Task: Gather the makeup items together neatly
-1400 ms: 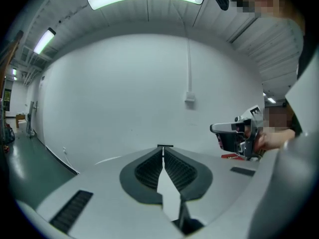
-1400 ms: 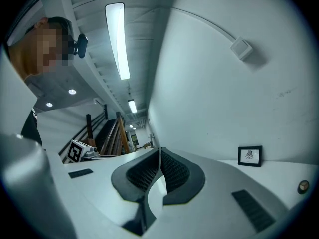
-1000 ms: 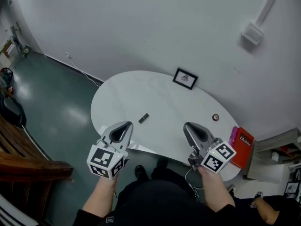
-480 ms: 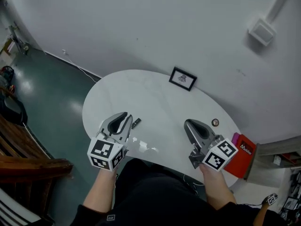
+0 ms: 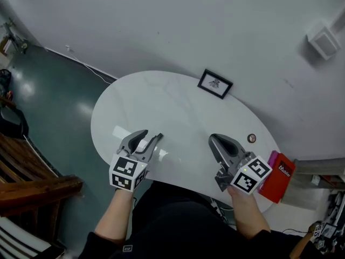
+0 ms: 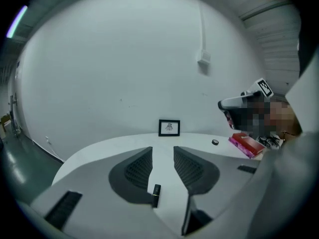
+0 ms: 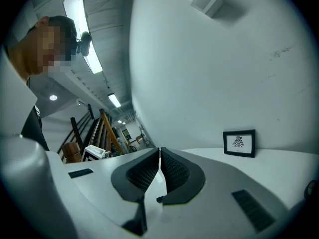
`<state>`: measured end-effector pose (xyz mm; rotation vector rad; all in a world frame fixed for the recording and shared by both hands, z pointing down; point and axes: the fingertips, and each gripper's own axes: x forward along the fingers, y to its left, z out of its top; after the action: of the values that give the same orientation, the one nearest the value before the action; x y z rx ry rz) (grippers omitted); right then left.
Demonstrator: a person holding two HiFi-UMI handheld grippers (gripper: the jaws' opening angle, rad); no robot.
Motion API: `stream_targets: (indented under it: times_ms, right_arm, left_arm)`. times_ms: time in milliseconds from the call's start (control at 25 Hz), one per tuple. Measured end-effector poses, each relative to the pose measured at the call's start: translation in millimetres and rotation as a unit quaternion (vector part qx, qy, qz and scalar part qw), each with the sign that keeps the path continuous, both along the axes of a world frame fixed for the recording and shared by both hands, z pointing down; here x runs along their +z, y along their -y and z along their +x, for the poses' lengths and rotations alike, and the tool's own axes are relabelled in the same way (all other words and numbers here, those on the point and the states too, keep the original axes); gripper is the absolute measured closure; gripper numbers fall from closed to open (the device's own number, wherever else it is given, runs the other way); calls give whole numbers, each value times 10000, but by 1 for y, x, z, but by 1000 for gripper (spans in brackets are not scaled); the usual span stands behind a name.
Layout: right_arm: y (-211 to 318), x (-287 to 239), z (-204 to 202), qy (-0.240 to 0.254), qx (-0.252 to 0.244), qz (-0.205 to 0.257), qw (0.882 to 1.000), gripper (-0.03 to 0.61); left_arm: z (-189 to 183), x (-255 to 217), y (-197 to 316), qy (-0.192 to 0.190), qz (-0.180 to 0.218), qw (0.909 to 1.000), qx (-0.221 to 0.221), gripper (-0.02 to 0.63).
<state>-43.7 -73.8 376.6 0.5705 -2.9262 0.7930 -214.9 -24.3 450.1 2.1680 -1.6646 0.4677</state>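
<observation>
Left gripper [image 5: 151,136] has dropped; jaws just opened around dark tube [image 6: 156,193].

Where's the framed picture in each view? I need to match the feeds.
Head view: framed picture upper middle, at the table's far edge.
Left gripper view: framed picture at centre.
Right gripper view: framed picture right of centre.
Shared landmark: white wall box.
</observation>
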Motion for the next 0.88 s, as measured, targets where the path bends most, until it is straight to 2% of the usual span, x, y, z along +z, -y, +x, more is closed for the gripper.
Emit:
stream_targets:
  times_ms: [320,560,880]
  right_arm:
    - [-5,37,-16,-193,107,-433,9988,541]
    - [-5,55,-7,-298,284,-603,9973,541]
    - [-14,46,7,-282,422,-565,9971,541]
  left_arm:
    - [3,82,-5,49,-976,9936,559,468]
    - [5,130,-3,376,-1396,9857,868,468]
    - [4,170,-3,691,-1833,9761,938,462]
